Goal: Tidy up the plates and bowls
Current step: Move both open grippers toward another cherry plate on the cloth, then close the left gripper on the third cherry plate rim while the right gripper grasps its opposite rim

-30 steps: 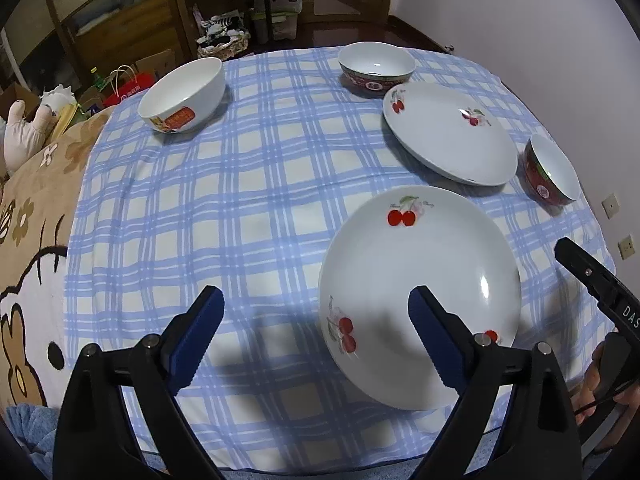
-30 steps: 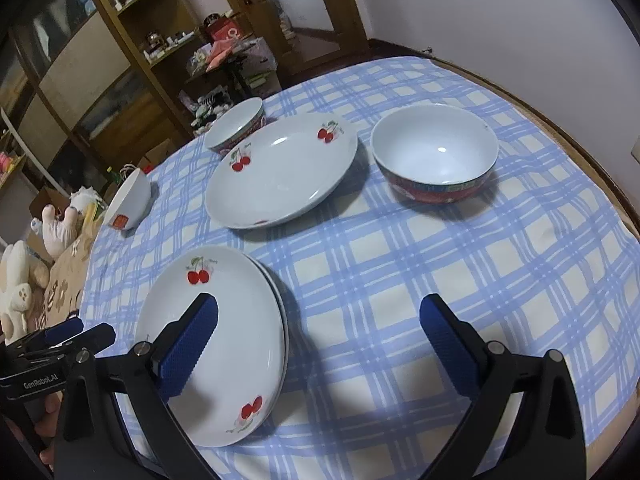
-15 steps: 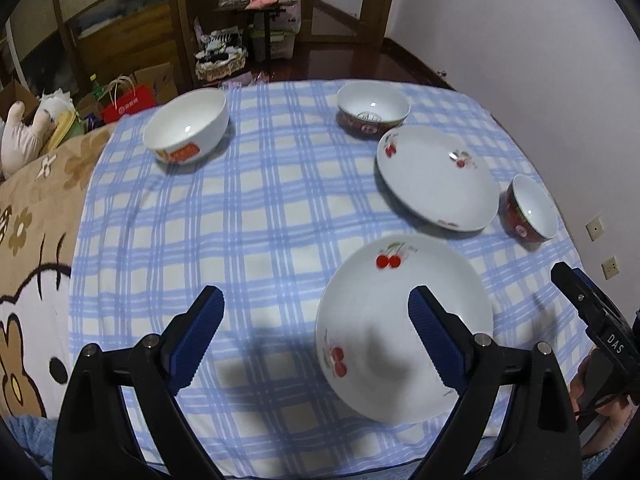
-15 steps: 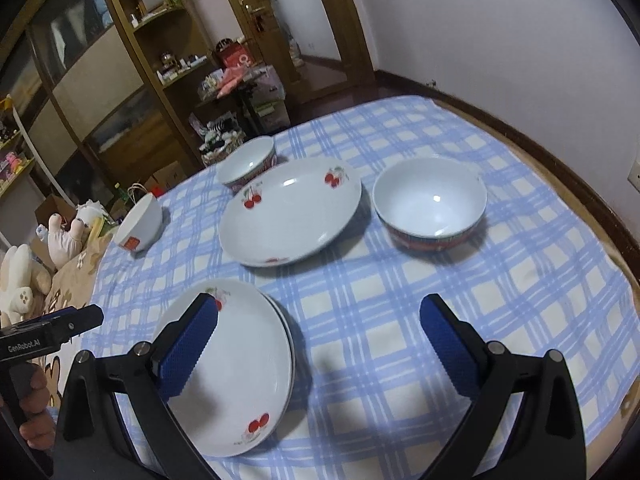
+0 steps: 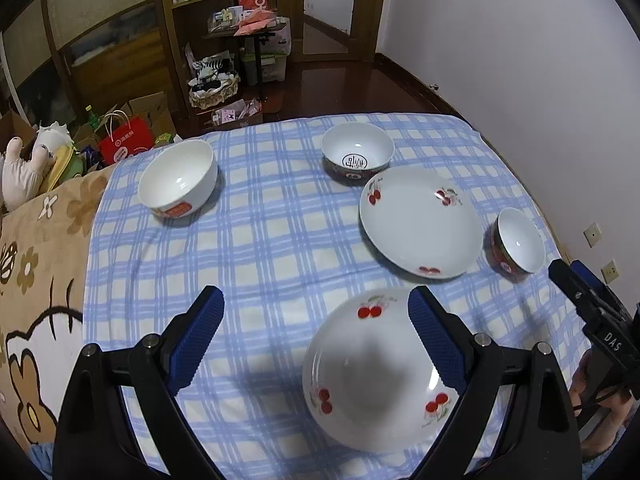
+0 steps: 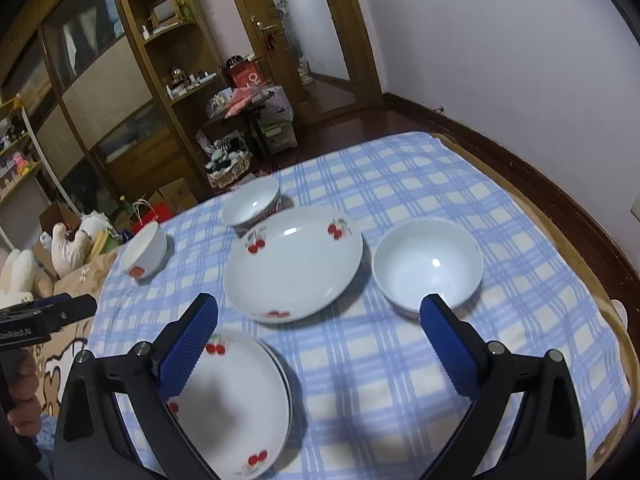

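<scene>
Both tools hang above the blue-checked cloth tabletop [image 5: 280, 240], left tool [image 5: 316, 344] and right tool [image 6: 320, 340] spread wide, holding nothing. Stacked white cherry-print plates [image 6: 236, 404] sit at the near edge; a single cherry plate [image 6: 294, 264] mid-tabletop; a white bowl [image 6: 428, 266] beside it.

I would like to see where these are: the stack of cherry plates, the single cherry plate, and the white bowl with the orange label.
stack of cherry plates [image 6: 236, 404], right wrist view, top plate's centre
single cherry plate [image 5: 420, 222], left wrist view, centre
white bowl with the orange label [image 5: 178, 178], left wrist view, inside
</scene>
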